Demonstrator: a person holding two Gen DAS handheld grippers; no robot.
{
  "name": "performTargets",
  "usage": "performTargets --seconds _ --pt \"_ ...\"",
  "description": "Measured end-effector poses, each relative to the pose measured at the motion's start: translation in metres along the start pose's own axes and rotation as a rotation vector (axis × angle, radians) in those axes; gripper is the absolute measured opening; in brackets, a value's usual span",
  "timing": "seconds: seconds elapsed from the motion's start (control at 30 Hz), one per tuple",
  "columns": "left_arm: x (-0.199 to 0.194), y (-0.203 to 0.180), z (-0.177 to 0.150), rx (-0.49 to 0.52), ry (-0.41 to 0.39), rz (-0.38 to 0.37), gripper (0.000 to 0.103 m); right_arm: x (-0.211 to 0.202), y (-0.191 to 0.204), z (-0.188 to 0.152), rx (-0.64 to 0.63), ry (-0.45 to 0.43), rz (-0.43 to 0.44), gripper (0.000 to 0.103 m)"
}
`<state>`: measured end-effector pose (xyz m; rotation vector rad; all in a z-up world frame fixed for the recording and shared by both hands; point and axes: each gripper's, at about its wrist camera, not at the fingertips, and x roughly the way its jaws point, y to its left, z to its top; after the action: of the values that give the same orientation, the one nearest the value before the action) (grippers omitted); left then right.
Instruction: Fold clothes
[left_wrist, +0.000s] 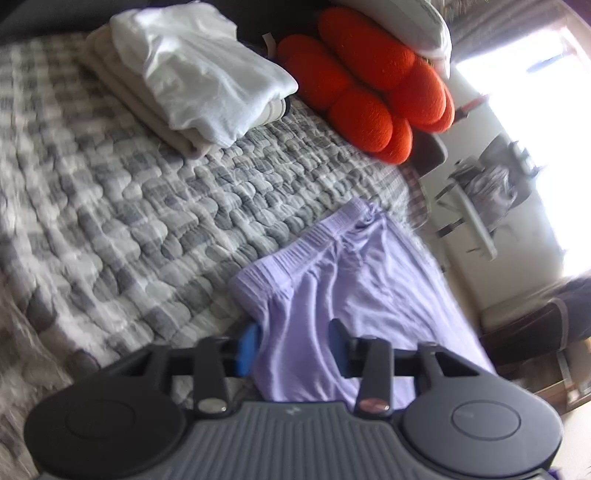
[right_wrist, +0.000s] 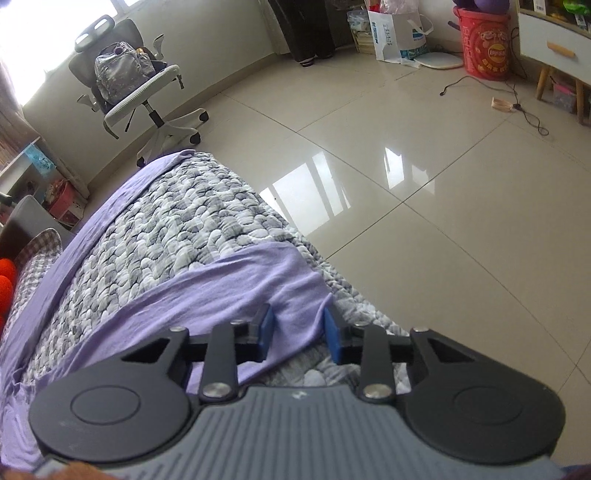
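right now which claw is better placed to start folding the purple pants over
Left, probably. The left claw sits by the waistband end of the purple pants, with bare quilt ahead to fold onto. The right claw has a leg near the bed's edge, floor beyond.

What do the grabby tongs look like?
Both tongs, left and right, look alike: a ribbed grey body, two round black discs at the sides, black link bars with silver screws, and blue pads on the fingertips. No cables or sleeves show.
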<state>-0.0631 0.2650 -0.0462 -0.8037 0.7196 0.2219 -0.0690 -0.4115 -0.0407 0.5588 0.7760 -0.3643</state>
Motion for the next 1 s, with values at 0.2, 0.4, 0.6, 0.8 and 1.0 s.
performTargets --seconds 0.2,0.4,0.6,0.8,1.0 --pt "0.000 0.004 0.001 -0.015 -0.003 0.035 0.003 -0.003 0.009 -0.004 -0.059 -0.043 -0.006 0.005" --pt "-0.015 0.009 0.005 -0.070 -0.038 0.022 0.003 -0.009 0.009 -0.004 -0.069 -0.100 0.033 0.002" --pt "-0.027 0.005 0.012 -0.069 -0.065 -0.002 0.003 -0.015 0.011 -0.001 -0.061 -0.154 0.053 0.002" --pt "-0.026 0.007 0.012 -0.075 -0.060 -0.003 0.003 -0.016 0.014 -0.001 -0.057 -0.167 0.070 0.002" --pt "-0.025 0.008 0.013 -0.093 -0.060 -0.003 0.003 -0.012 0.006 0.002 0.001 -0.150 0.073 0.002"
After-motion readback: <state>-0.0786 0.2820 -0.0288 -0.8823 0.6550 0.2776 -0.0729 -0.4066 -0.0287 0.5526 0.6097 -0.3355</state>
